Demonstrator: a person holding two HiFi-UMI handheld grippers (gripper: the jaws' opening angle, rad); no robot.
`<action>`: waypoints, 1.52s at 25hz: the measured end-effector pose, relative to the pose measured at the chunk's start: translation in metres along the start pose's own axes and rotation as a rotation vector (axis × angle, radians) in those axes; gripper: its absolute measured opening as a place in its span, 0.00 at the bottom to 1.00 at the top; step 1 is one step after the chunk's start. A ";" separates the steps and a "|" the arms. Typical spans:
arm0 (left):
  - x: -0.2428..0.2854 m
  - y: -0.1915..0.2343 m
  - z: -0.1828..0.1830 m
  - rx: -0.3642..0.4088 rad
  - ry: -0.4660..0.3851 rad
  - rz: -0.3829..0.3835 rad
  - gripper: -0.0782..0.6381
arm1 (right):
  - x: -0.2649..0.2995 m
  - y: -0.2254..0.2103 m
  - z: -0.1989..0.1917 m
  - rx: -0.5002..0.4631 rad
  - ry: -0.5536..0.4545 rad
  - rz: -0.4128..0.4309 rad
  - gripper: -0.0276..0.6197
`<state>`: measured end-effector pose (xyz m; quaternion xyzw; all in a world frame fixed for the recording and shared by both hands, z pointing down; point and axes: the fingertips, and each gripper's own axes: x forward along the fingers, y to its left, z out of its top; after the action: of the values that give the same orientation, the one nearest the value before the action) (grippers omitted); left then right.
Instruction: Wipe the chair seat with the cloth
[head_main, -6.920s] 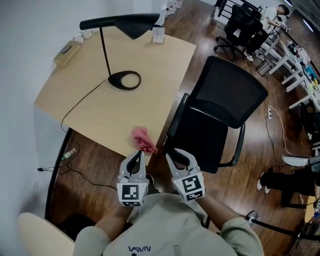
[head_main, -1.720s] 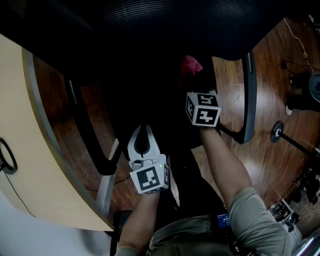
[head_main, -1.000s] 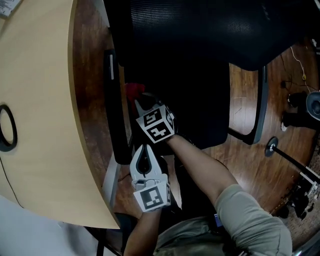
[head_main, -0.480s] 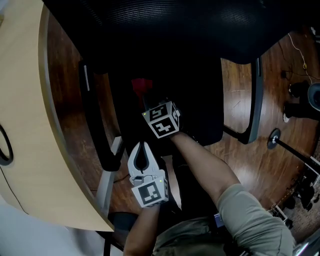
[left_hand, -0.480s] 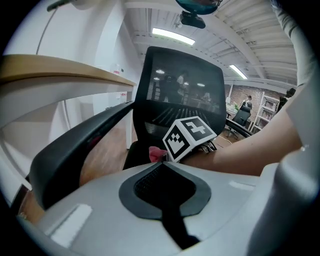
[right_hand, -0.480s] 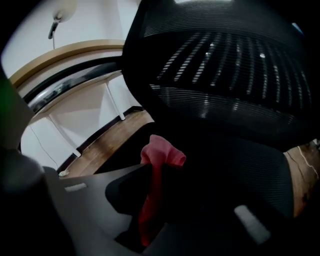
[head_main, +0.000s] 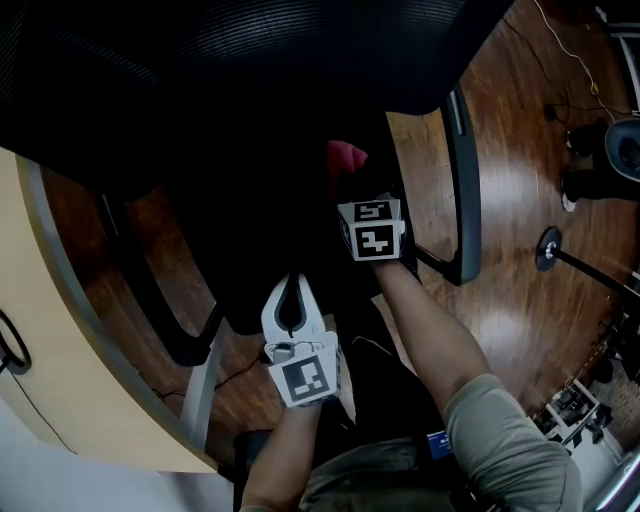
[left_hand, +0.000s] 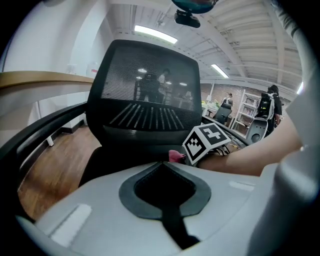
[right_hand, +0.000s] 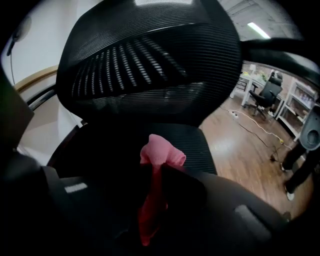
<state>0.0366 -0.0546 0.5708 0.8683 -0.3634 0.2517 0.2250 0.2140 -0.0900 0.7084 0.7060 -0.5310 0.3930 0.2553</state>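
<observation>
The pink cloth (head_main: 345, 157) lies bunched on the black chair seat (head_main: 260, 200), toward its right side. My right gripper (head_main: 355, 185) is shut on the cloth and presses it onto the seat. In the right gripper view the cloth (right_hand: 161, 150) bulges out ahead of the gripper (right_hand: 157, 169) and trails back between its jaws. My left gripper (head_main: 289, 283) hovers at the seat's near edge, shut and holding nothing. From the left gripper (left_hand: 162, 165) I see the right gripper's marker cube (left_hand: 209, 142) and a bit of cloth (left_hand: 176, 156).
The mesh backrest (head_main: 250, 50) rises at the seat's far side. Armrests flank the seat at the right (head_main: 465, 190) and left (head_main: 150, 300). A wooden desk edge (head_main: 60, 380) runs close on the left. Wood floor (head_main: 520, 250) lies to the right.
My right gripper has swept the cloth across the seat from the left armrest side to the right side. The left gripper has stayed at the seat's near edge.
</observation>
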 end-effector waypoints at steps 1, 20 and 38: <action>0.004 -0.008 0.001 0.008 0.002 -0.012 0.12 | -0.004 -0.016 -0.002 0.028 -0.002 -0.022 0.13; 0.011 -0.064 -0.014 0.035 0.008 -0.061 0.12 | -0.037 -0.102 -0.051 0.255 -0.018 -0.177 0.13; -0.108 0.105 -0.026 -0.105 -0.079 0.250 0.12 | -0.055 0.216 -0.003 -0.200 -0.113 0.306 0.13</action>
<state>-0.1146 -0.0506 0.5473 0.8127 -0.4898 0.2238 0.2224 0.0013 -0.1239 0.6526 0.6091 -0.6821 0.3321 0.2313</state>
